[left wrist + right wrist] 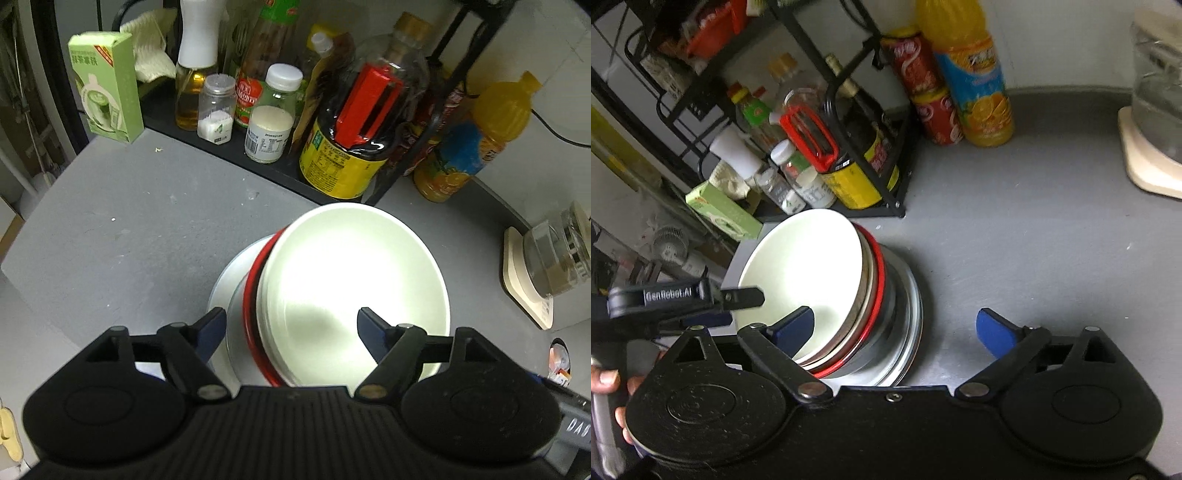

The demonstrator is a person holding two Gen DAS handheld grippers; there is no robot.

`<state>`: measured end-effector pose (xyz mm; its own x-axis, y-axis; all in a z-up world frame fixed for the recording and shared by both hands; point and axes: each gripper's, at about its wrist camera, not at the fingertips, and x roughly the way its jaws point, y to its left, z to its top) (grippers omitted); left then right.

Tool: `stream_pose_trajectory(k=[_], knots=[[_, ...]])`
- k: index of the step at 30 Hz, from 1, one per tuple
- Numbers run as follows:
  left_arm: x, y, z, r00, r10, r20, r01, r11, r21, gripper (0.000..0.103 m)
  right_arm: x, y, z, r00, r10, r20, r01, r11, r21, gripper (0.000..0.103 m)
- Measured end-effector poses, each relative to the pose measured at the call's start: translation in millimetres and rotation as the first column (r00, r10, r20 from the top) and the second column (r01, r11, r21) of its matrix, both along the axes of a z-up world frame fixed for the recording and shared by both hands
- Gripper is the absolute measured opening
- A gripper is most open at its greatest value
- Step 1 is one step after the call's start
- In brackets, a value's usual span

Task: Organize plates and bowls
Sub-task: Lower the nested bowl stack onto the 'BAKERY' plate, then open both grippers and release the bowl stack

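While the white bowl (pixel 351 291) is sitting on top of the stack, I am judging the sorting to be nearly finished: it is nesting in a red-rimmed bowl (pixel 255 295), which is resting on a metal bowl (pixel 890 291) and a pale plate (pixel 221 291) at the bottom, all gathered on the grey counter (pixel 147 221). I am hovering my left gripper (pixel 291 332) over the near rim of the top bowl with its jaws spread and nothing between them. My right gripper (pixel 895 330) is hanging just beside the stack, jaws released as well, one blue pad over the bowl's edge and the other over bare counter. I am seeing no loose plates or bowls elsewhere in either view, so what is left looks like straightening the tilted top bowl, if anything. Behind the stack, the black rack (pixel 258 162) is holding sauce bottles, and an orange drink bottle (pixel 476 147) is standing to its right.
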<state>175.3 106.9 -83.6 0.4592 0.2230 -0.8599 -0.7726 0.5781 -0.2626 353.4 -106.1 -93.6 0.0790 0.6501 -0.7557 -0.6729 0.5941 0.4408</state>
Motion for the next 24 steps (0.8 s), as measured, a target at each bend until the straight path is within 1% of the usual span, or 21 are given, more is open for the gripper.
stream_pose_trajectory(k=[5,7,12,14,17,20,22,24], knots=[[-11.8,-16.9,10.0,1.0,-0.011,0.015,0.011,1.0,0.019,0.078,-5.7,-17.4,14.0,0.997,-0.062,0.043,0.061,0.998,0.029,0.102],[-15.1,-21.5,13.6,0.999,-0.025,0.029,0.024,0.999,0.026,0.078,-8.7,-24.1,19.3,0.994,-0.095,0.06,0.093,0.995,0.036,0.103],[-20.2,-29.7,23.6,0.995,-0.07,0.073,0.064,0.994,0.084,0.078,-15.0,-40.5,26.5,0.976,-0.2,0.089,0.197,0.979,0.045,0.103],[-21.0,-30.1,28.1,0.99,-0.103,0.094,0.094,0.992,0.086,0.078,-19.5,-45.3,29.5,0.964,-0.243,0.105,0.239,0.97,0.053,0.103],[-21.5,-26.6,35.4,0.981,-0.156,0.113,0.143,0.983,0.119,0.079,-28.7,-52.1,34.3,0.942,-0.307,0.136,0.299,0.951,0.078,0.103],[-23.9,-23.4,39.4,0.974,-0.193,0.118,0.177,0.975,0.132,0.08,-40.8,-55.6,40.2,0.909,-0.378,0.174,0.37,0.926,0.079,0.103],[-26.6,-22.3,42.2,0.961,-0.248,0.122,0.229,0.962,0.15,0.081,-51.9,-58.6,45.6,0.888,-0.417,0.193,0.407,0.909,0.09,0.103],[-31.4,-21.5,43.9,0.952,-0.28,0.121,0.258,0.951,0.171,0.083,-64.0,-59.9,50.3,0.867,-0.448,0.219,0.438,0.894,0.093,0.103]])
